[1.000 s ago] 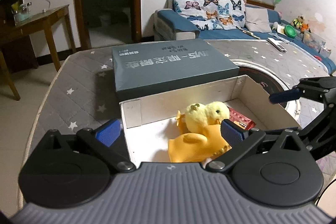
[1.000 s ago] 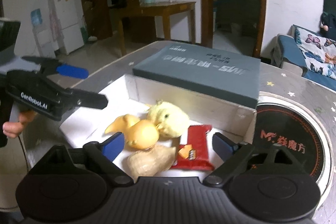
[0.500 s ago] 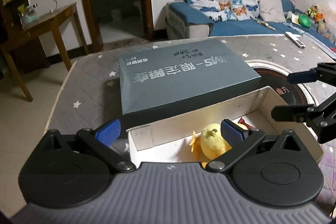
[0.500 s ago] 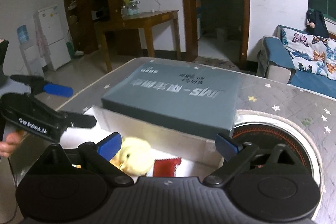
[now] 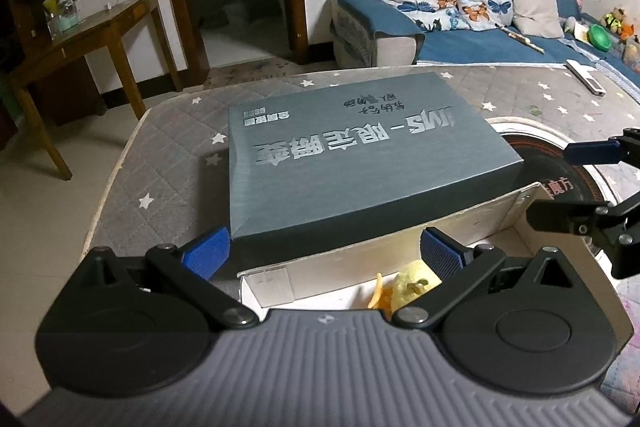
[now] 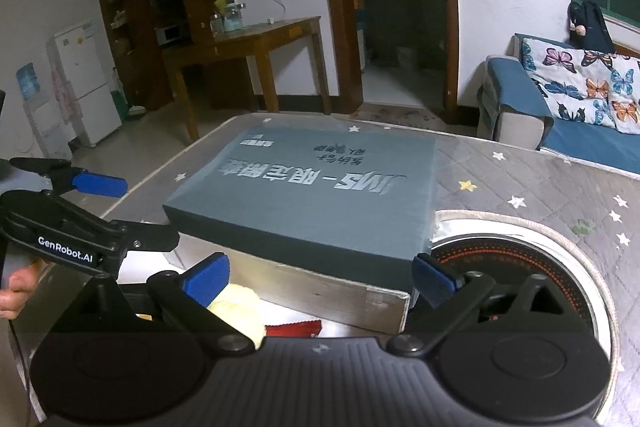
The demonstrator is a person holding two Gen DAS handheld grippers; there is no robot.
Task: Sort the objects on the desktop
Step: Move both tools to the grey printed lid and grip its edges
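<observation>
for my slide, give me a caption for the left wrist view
Open left tongs face a grey lid behind a white box holding a yellow plush chick.

Clearance around the open white box (image 5: 460, 227). Both the left gripper (image 5: 324, 255) and the right gripper (image 6: 320, 277) are spread wide with nothing between their fingers. The grey lid (image 5: 360, 163) abuts the box's far wall, blocking approach from that side. The yellow plush chick (image 5: 414, 285) and red packet (image 6: 294, 329) occupy the floor; the box top is unobstructed.
</observation>
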